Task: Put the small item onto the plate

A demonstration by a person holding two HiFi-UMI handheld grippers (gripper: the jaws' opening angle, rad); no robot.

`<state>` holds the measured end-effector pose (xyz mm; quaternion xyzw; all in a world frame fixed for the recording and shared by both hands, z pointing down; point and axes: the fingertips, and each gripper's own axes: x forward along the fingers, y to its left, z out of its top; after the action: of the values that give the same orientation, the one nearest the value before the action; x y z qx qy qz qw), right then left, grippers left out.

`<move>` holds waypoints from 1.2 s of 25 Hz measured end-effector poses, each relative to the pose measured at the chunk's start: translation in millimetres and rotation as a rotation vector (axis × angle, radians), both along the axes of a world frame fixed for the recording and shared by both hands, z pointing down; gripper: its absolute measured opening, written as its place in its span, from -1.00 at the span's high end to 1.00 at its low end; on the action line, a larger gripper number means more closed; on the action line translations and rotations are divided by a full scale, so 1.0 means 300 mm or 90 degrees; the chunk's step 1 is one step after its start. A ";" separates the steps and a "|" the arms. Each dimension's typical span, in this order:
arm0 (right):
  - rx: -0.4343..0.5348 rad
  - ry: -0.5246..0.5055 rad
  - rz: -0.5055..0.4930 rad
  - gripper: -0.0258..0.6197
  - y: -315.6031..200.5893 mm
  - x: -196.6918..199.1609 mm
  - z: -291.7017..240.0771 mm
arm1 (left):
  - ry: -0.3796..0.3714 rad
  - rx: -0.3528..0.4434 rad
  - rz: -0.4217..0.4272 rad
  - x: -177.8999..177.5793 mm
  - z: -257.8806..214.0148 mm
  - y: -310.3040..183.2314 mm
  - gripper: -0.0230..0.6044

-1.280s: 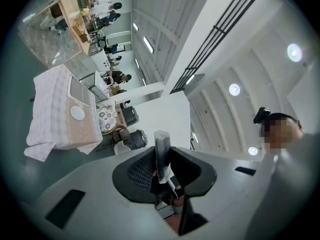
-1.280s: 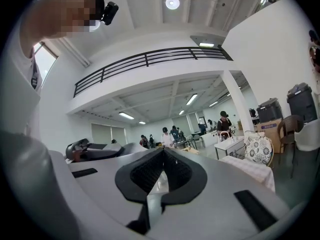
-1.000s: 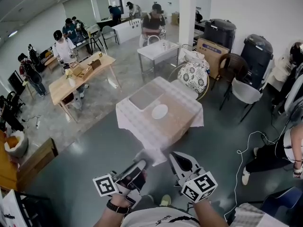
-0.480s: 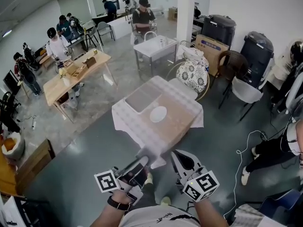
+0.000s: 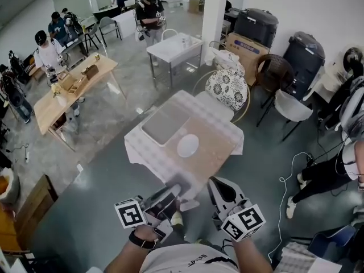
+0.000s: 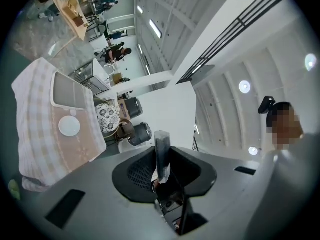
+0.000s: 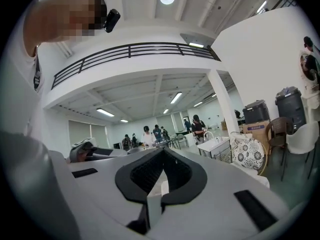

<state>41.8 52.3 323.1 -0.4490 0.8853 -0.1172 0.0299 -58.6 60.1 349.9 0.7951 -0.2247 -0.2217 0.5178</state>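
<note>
Your left gripper [image 5: 172, 190] is clamped on the small item [image 6: 161, 151], a thin grey strip that stands up between its jaws. It hangs at the near corner of the table [image 5: 213, 152], where the checked cloth drapes down. Your right gripper [image 5: 214, 182] is just beside it at the same near edge, with its jaws drawn together and holding nothing. The small item is not on the table yet.

The white round plate [image 5: 188, 145] lies about mid-table, well apart from both grippers. The grey tray [image 5: 165, 124] sits on the table's far-left part, just past the plate. A chair with a patterned cushion [image 5: 226, 88] stands against the table's far side. Farther off, left of the table, people [image 5: 45, 53] stand around a wooden bench [image 5: 68, 90].
</note>
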 end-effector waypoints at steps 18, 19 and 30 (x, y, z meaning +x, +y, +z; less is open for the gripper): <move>-0.038 0.039 0.056 0.88 -0.359 -0.080 0.141 | -0.013 -0.058 0.032 -0.036 0.264 -0.411 0.64; -0.042 0.037 0.055 0.88 -0.380 -0.078 0.156 | -0.015 -0.065 0.029 -0.033 0.285 -0.431 0.64; -0.081 0.023 0.025 0.88 -0.651 0.000 0.367 | -0.056 -0.124 0.006 0.079 0.551 -0.660 0.64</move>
<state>41.8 -143.1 433.2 -0.4696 0.8674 -0.1643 -0.0124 -34.8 -137.8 515.3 0.7511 -0.2638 -0.1615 0.5832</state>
